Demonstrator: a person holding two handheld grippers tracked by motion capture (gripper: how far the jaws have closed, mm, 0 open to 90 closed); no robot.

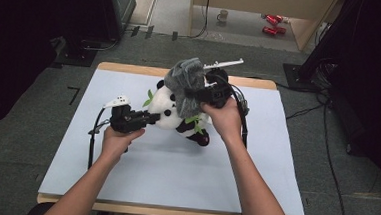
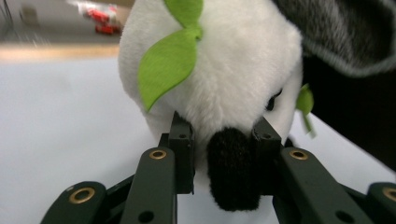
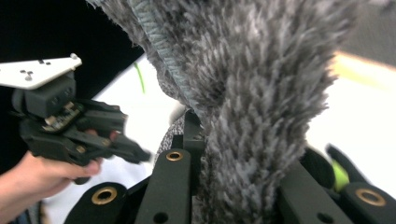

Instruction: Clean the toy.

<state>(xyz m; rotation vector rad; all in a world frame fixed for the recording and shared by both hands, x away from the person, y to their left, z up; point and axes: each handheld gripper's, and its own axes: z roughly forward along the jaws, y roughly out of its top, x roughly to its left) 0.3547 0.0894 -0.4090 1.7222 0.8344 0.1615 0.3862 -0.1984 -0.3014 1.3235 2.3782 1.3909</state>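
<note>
The panda (image 1: 171, 109) is soft plush, with short white pile and black parts of the same fluffy cloth; its leaves (image 2: 170, 65) look like flat green felt, matt and smooth. The grey cloth (image 1: 186, 82) is a long, shaggy fur fabric with a knitted, ribbed edge. Each claw, left (image 2: 224, 135) and right (image 3: 233, 135), is dark matt plastic or metal with small shiny brass-like rings at the joints. The plate (image 3: 39, 71) on the left claw is smooth white plastic. The bench (image 1: 183, 187) has a smooth, matt, pale blue top with a light wooden border. The floor (image 1: 21, 142) looks like rough grey carpet.
</note>
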